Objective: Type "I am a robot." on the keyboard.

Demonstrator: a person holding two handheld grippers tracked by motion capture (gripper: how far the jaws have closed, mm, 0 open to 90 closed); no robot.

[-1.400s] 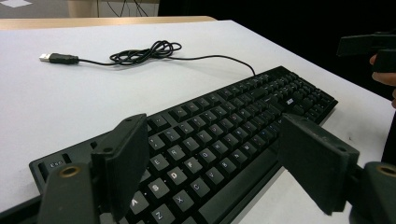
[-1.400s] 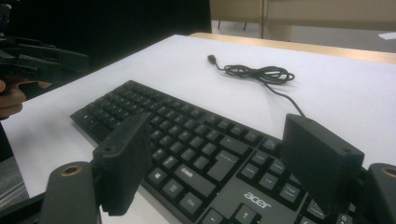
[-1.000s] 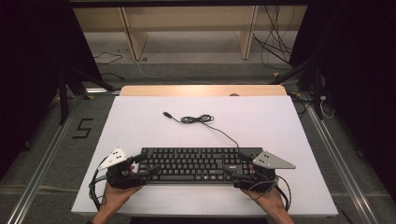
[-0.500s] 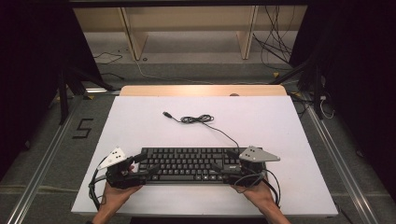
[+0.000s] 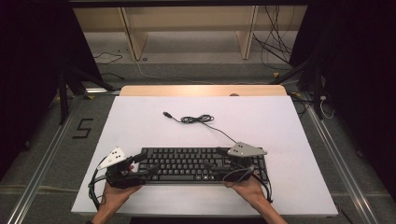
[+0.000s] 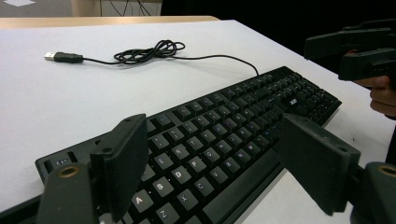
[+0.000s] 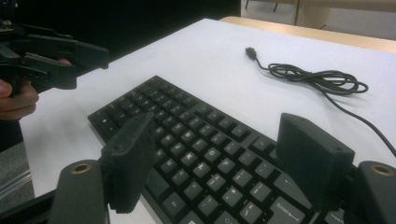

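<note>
The black keyboard lies flat at the desk's near edge. Left tongs gape over its left end; right tongs, just narrowing slightly, stand apart above its right keys, gripping nothing.

keyboard on table, cable behind

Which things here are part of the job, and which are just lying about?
In the job: keyboard, its cable, left claw, right claw.
Lying about: wooden shelf frame, loose floor cables, the "5" floor mark.
</note>
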